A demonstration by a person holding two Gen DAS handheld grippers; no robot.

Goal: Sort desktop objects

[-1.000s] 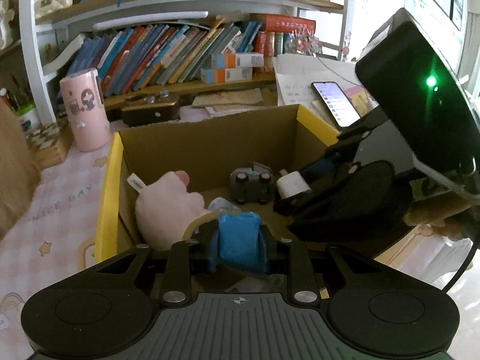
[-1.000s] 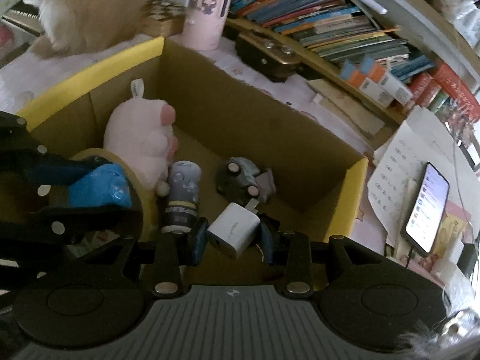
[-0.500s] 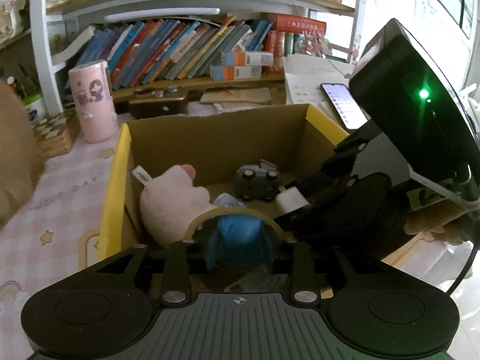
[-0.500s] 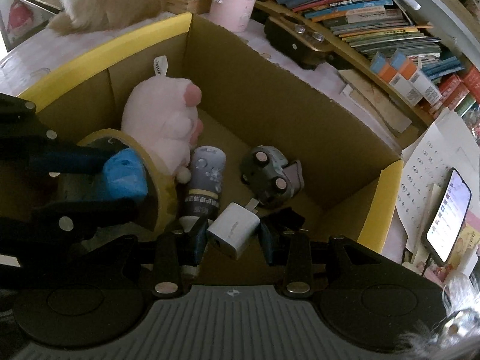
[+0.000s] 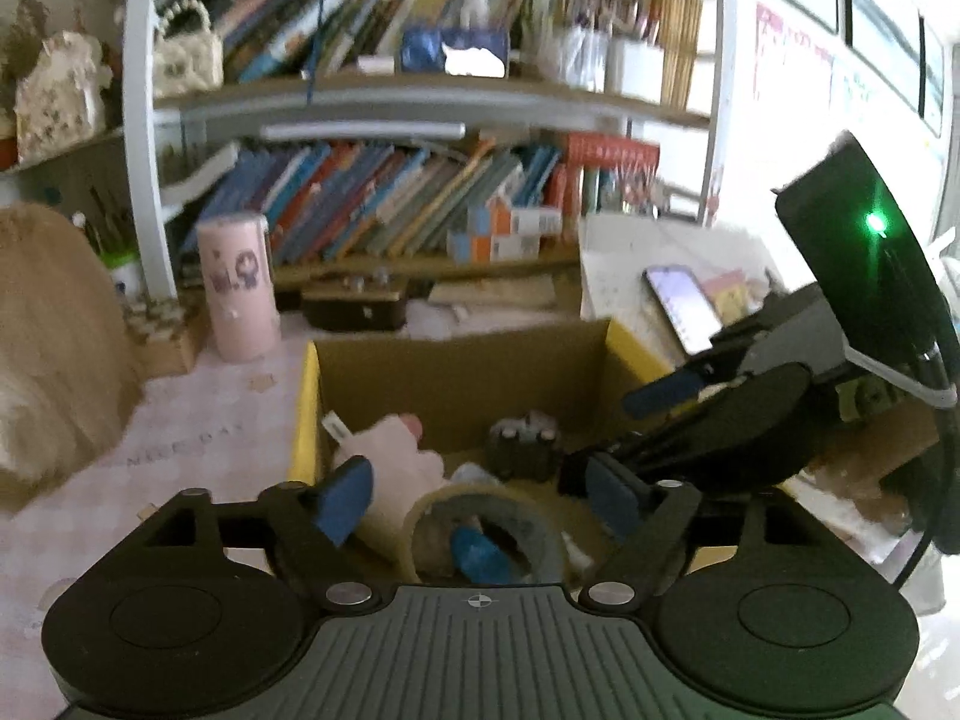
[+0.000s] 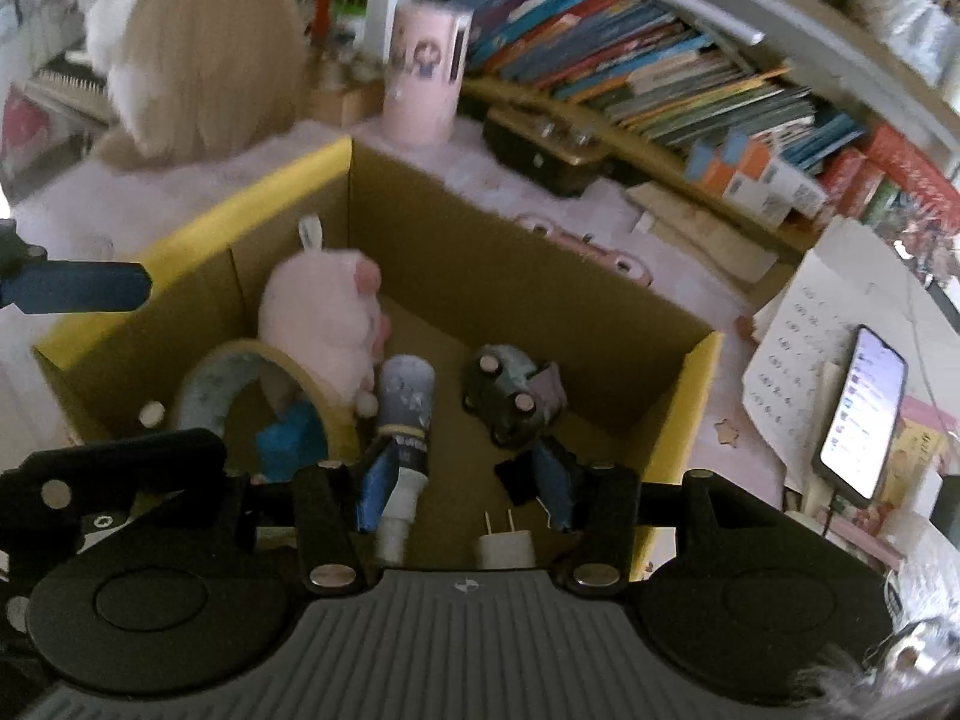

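Over the cardboard box [image 6: 288, 222], a release step is judged in hand: left gripper [image 5: 477, 498] jaws opening above the tape roll [image 5: 486, 531], right gripper [image 6: 465, 480] jaws opening, white charger [image 6: 506, 546] dropped free. Withdrawal is called for next.

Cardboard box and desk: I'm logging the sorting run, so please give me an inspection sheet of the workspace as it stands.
Surface: desk with pink patterned cover.
Job's things: cardboard box holds plush toy, tape roll, blue object, spray bottle, toy car, white charger plug.
Clutter: pink tumbler, phone, papers.
Grippers: left hand-held gripper and right hand-held gripper both opening, nothing gripped.
Cables: one by the phone.
Surroundings: bookshelf.
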